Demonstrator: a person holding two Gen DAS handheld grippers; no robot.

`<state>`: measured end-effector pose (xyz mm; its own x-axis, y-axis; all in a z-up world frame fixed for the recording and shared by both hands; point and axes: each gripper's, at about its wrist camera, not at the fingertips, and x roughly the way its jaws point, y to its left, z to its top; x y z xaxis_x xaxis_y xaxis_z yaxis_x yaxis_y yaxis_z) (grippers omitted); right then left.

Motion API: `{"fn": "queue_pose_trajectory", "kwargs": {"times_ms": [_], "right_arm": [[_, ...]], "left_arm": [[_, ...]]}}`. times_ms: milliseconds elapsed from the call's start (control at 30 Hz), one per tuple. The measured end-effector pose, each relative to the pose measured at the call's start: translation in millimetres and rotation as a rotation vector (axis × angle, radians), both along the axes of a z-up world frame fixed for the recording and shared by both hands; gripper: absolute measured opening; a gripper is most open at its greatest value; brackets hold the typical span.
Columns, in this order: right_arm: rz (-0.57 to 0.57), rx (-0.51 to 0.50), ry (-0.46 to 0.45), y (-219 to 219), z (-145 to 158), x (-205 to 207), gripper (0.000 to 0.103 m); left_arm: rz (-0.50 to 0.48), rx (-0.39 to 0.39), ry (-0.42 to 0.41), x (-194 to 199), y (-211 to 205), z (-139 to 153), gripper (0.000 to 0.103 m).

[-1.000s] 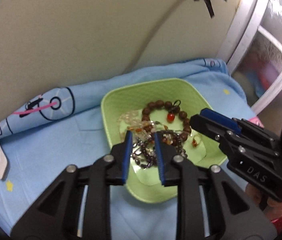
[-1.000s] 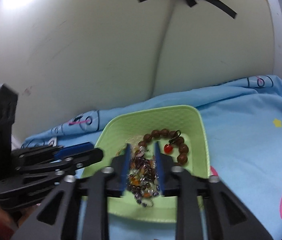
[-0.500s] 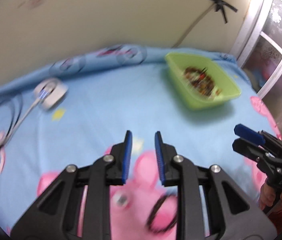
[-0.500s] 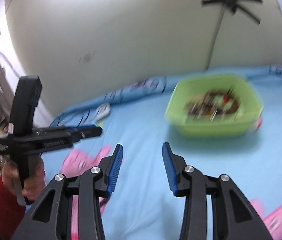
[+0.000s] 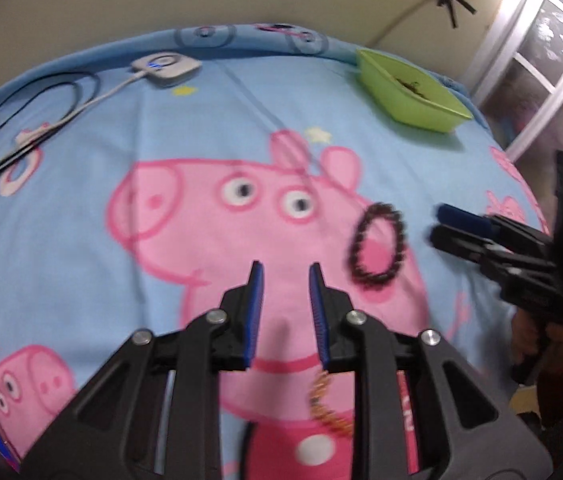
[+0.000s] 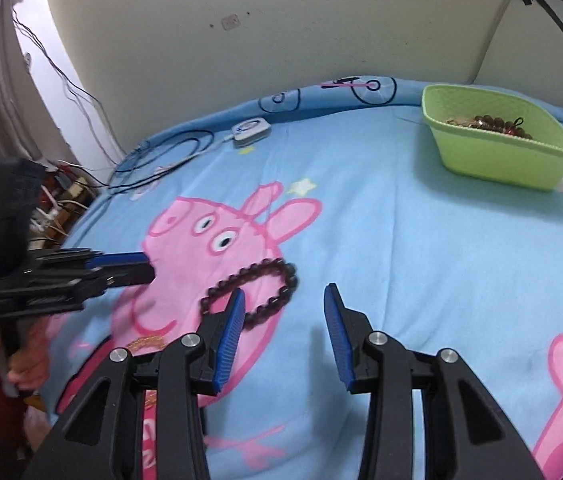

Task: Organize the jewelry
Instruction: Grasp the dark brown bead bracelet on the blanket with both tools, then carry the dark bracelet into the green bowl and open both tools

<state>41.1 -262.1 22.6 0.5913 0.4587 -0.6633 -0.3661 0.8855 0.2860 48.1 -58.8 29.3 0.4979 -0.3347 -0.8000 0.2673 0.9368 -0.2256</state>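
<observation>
A dark bead bracelet (image 5: pixel 377 240) lies on the blue cartoon sheet, right of my left gripper (image 5: pixel 285 270), which is open by a narrow gap with nothing in it. A gold chain (image 5: pixel 323 404) lies under that gripper's right finger. In the right wrist view the bracelet (image 6: pixel 265 269) sits just ahead of the left fingertip of my right gripper (image 6: pixel 284 294), open and empty. The left gripper (image 6: pixel 151 267) comes in from the left beside the bracelet; the right gripper (image 5: pixel 435 224) shows at the right edge. The green bin (image 6: pixel 493 160) holds several bead pieces (image 6: pixel 489 124).
The green bin (image 5: pixel 413 108) stands at the far right by the wall. A white device (image 6: pixel 250 131) with a cable lies at the far edge, with black cables looping to its left. A gold chain (image 6: pixel 145 342) lies near the sheet's front left. A hand and red sleeve hold each gripper.
Both grippers have pulled back from over the green bin to the middle of the sheet. The right jaws stand wider than before. The bracelet and gold chain have come into view.
</observation>
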Motion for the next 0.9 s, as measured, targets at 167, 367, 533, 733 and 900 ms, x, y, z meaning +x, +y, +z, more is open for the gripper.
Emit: {"fn": "queue_pose_trajectory", "kwargs": {"times_ms": [167,367,533,733,900], "right_arm": [[-0.01,-0.048,-0.009,2.2,1.6,12.5,0.02],[0.034,-0.098,0.004,10.0,-4.3,22.5,0.02],[0.054,-0.119,0.008,16.9,-15.3,27.9,0.018],[0.095,-0.108,0.025,17.9,-16.4,27.2,0.0],[0.087,0.013,0.029,4.6,-2.6,22.4,0.0]], "left_arm": [[-0.073,-0.001,-0.018,8.3,-34.7,-0.5,0.022],[-0.099,0.052,0.015,18.3,-57.5,-18.2,0.022],[-0.109,0.083,-0.018,15.0,-62.5,-20.5,0.022],[-0.085,0.102,-0.037,11.0,-59.8,-20.3,0.009],[-0.1,0.051,-0.049,13.1,-62.2,-2.6,0.009]]}}
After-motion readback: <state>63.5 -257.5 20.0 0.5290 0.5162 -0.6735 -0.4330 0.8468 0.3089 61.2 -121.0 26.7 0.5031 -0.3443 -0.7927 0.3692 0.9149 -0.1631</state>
